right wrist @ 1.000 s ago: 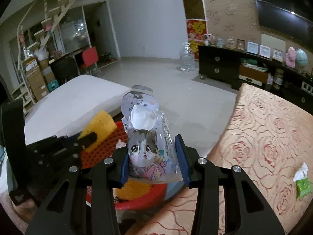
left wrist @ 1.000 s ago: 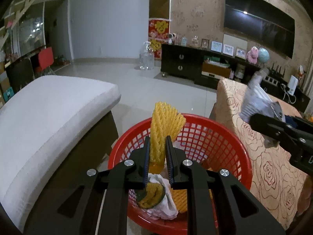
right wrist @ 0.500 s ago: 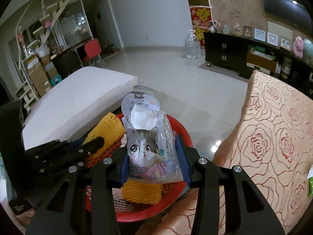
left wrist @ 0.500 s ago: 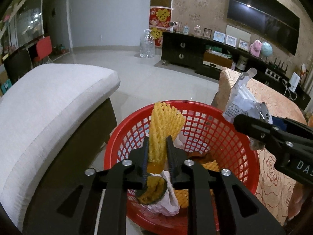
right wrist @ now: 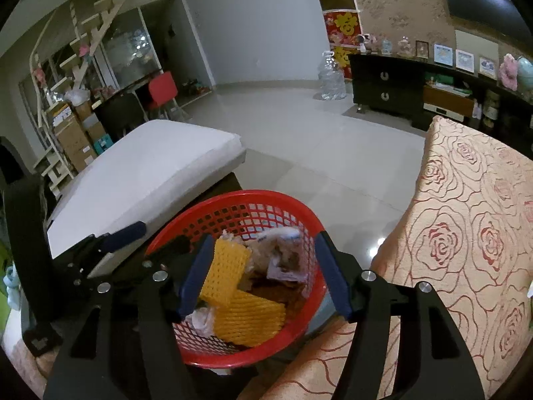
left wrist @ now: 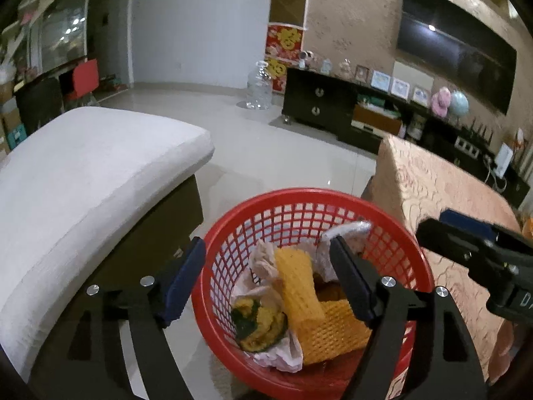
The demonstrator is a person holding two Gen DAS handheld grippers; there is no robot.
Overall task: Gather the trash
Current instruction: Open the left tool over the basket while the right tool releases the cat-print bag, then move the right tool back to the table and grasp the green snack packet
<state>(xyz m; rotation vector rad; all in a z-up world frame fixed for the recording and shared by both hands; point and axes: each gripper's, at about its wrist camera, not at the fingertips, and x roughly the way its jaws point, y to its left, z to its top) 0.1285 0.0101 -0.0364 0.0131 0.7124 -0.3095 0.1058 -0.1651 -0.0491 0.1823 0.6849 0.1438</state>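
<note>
Both our left gripper [left wrist: 266,280] and right gripper [right wrist: 261,273] are opening (nothing between them). The foam net [left wrist: 299,290] in the basket [left wrist: 299,196] looks light and squashy; we'd pinch its middle.

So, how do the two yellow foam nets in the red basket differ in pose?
One yellow foam net leans up, its top against the crumpled paper. The other yellow foam net lies flatter and lower, partly under the first. Both are meshed, touching, inside the red basket.
</note>
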